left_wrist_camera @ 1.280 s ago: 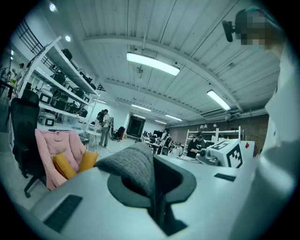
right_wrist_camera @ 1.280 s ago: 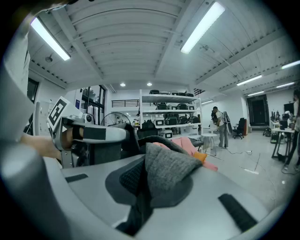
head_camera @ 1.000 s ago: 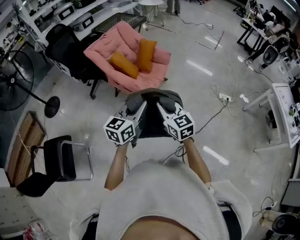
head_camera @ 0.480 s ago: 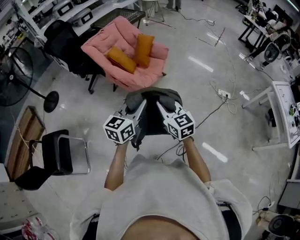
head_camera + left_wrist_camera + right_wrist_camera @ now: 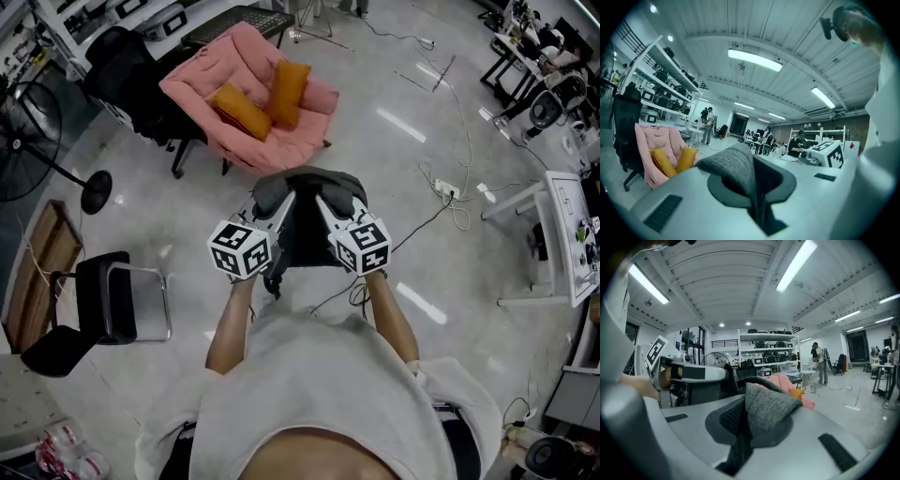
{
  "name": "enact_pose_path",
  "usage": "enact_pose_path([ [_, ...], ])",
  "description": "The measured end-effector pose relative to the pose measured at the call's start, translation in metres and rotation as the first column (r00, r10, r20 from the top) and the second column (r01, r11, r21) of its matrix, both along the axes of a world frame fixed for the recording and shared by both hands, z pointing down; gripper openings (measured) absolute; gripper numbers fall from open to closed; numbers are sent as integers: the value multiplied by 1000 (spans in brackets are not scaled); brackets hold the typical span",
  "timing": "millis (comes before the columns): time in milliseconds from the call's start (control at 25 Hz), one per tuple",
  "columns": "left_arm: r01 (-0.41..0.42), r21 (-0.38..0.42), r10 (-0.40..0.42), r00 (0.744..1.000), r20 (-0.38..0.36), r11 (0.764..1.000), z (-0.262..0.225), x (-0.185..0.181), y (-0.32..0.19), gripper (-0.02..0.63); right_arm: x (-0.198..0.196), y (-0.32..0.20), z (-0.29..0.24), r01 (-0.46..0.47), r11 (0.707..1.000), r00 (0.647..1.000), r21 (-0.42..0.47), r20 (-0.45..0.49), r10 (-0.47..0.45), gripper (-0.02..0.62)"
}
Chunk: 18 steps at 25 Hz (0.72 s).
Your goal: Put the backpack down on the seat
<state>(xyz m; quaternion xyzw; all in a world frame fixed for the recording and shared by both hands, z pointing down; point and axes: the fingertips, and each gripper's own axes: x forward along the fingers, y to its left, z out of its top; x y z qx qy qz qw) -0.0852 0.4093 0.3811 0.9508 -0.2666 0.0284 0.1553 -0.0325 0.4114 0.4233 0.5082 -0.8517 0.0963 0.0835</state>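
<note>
A dark grey backpack (image 5: 306, 230) hangs above the floor between my two grippers. My left gripper (image 5: 277, 204) is shut on a grey fabric strap (image 5: 733, 166) at the bag's top, and the jaws (image 5: 758, 206) pinch it tight. My right gripper (image 5: 328, 202) is shut on the other grey strap (image 5: 769, 412), with the fabric bunched over its closed jaws (image 5: 739, 448). The pink padded seat (image 5: 246, 131) with two orange cushions (image 5: 289, 92) stands ahead and to the left, apart from the bag. It also shows as a pink seat (image 5: 652, 140) at the left and a pink seat (image 5: 783, 380) in the distance.
A black office chair (image 5: 127, 75) stands left of the pink seat, with a floor fan (image 5: 33, 141) further left. A small black metal-framed chair (image 5: 105, 309) and a wooden crate (image 5: 37, 272) sit at my left. Cables and a power strip (image 5: 446, 195) lie on the floor at right, near a white table (image 5: 565, 230).
The pink seat and the floor things have slid slightly up and left in the head view. Both grippers keep the same hold on the backpack straps.
</note>
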Motion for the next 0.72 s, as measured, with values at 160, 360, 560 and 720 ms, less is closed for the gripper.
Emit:
enact_pose_path([
  [160, -10, -6, 10, 1000, -8, 1000, 6, 5, -31, 32, 5, -28, 6, -13, 1000, 1000, -10, -4, 13, 12],
  [360, -28, -16, 28, 999, -24, 999, 11, 10, -85, 32, 9, -77, 10, -34, 999, 999, -22, -16, 34, 12],
  [560, -58, -15, 58, 998, -38, 998, 6, 20, -147, 32, 19, -136, 3, -62, 998, 998, -22, -26, 61, 12],
  [720, -81, 3, 81, 996, -43, 997, -3, 25, -194, 32, 24, -184, -9, -80, 997, 996, 0, -49, 80, 12],
])
